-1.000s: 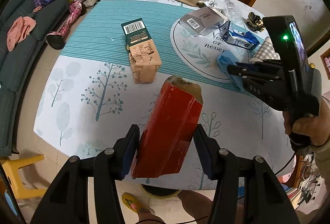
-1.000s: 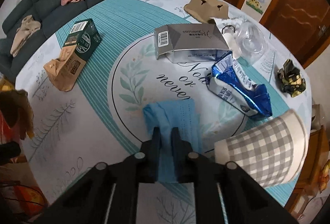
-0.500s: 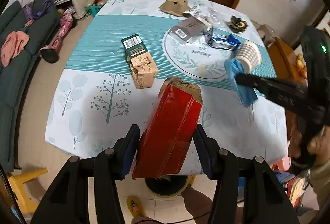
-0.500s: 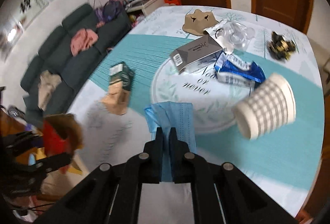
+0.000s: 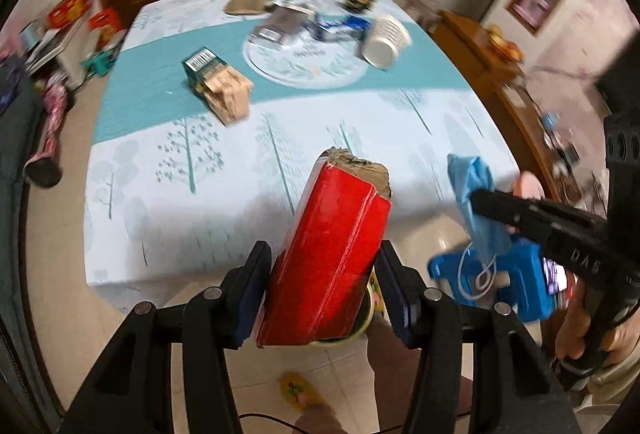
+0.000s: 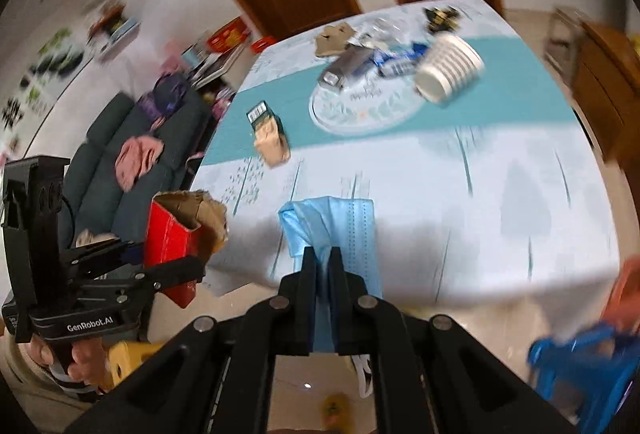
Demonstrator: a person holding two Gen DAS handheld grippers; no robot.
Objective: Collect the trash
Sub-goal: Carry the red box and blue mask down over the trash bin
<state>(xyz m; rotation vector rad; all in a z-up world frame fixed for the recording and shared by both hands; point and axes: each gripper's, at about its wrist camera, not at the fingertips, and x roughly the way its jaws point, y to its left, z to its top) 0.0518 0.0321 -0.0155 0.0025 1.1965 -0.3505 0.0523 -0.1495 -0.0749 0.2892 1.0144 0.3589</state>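
Red carton (image 5: 332, 258), torn open at its brown top, is sitting clamped between the pads of the left tool (image 5: 320, 290); jaws are standing about half apart, pressing on both red sides. Carton is leaning top-away from the camera and tilting slightly right, hanging off the near edge of the surface (image 5: 240, 170), over the floor.

Blue face mask (image 6: 340, 230) is being pinched in the right tool (image 6: 322, 262), jaws closed right down on the cloth. Its pleated body is fanning out above the fingertips; white ear loops (image 5: 478, 276) are dangling below in the left wrist view.

Left tool is pointing steeply downward, with a hand (image 6: 86, 358) wrapping its grip at lower left of the right wrist view. Right tool (image 5: 476, 200) is reaching in from the right edge of the left wrist view, fingers level-ish and angled left, with a hand (image 5: 580, 330) gripping its handle low at the right. Both tools are sitting near each other, apart, just past the surface's near edge.

Lying on the surface, well apart from both tools: a green-and-tan carton (image 5: 220, 90) on the teal band, a checked paper cup (image 5: 386, 40) on its side, a grey box (image 5: 280, 26), a blue wrapper (image 5: 340, 26), and a tan scrap (image 5: 248, 0) near the far edge. Both views are motion-blurred.

A blue plastic stool (image 5: 520, 286) is standing on the floor below the mask.
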